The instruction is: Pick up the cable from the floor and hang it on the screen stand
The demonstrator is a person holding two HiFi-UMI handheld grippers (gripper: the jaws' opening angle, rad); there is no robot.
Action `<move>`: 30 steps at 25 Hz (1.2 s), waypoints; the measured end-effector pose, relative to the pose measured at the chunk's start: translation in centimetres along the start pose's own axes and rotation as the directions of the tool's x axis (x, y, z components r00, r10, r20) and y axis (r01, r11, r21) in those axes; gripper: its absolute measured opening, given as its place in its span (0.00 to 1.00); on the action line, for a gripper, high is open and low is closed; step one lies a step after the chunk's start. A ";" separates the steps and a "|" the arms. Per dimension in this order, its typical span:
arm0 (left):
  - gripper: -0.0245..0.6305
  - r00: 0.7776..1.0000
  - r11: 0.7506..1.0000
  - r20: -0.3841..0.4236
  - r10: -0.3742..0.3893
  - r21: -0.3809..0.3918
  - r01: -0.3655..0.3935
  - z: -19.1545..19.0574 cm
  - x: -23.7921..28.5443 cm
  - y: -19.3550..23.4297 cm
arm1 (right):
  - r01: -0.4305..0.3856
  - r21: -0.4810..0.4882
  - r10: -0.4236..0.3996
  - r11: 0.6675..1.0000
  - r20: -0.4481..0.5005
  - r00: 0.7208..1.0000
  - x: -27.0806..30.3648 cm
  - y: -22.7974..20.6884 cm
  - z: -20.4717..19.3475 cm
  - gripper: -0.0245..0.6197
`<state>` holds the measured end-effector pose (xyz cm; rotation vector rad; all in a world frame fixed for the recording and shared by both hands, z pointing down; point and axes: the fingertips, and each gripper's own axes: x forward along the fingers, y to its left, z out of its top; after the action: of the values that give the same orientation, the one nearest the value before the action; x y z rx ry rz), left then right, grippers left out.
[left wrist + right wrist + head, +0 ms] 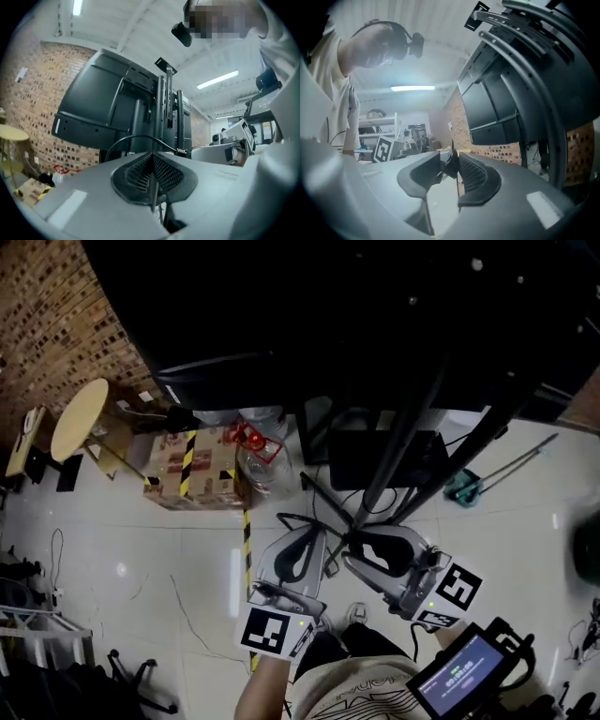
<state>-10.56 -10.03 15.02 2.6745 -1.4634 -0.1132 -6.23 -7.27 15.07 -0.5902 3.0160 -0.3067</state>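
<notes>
In the head view both grippers are held close together over the white floor, below the black screen stand (pixel 403 446) and its large dark screen (pixel 328 306). A thin black cable (pixel 298 517) loops between them. In the left gripper view the cable (pixel 136 137) arcs above the jaws and a thin strand runs down between the meshed pads; my left gripper (pixel 153 174) is shut on it. My right gripper (pixel 451 168) pinches a thicker black part of the cable (pixel 452 164) at its tips. The stand (pixel 166 117) rises right ahead of the left gripper, and its arms (pixel 534 61) curve over the right gripper.
A cardboard box (pixel 192 470) with yellow-black tape and a clear water bottle (pixel 261 460) sit by the stand's base. A round wooden stool (pixel 80 418) stands at the left. A striped tape line (pixel 248 540) runs along the floor. A small lit device (pixel 464 676) is at the lower right.
</notes>
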 end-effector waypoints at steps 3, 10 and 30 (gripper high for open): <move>0.07 1.000 1.000 0.026 0.016 0.018 -0.017 2.0 -0.3 0.5 | 0.013 -0.041 -0.011 0.999 0.042 0.999 1.0 -0.4 2.4 0.24; 0.07 0.990 0.993 0.132 0.049 0.097 -0.062 7.7 -0.7 0.8 | 0.034 -0.178 -0.001 0.984 0.182 0.983 3.4 -1.8 12.5 0.24; 0.07 0.956 0.978 0.267 -0.120 0.200 0.067 13.6 2.3 -4.1 | 0.399 -0.858 -0.531 0.324 0.184 0.827 5.8 -10.1 55.2 0.23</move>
<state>-7.35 -10.33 1.04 2.9844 -1.4847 -0.3921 -2.93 -28.75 -36.94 -1.5579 2.7823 1.3868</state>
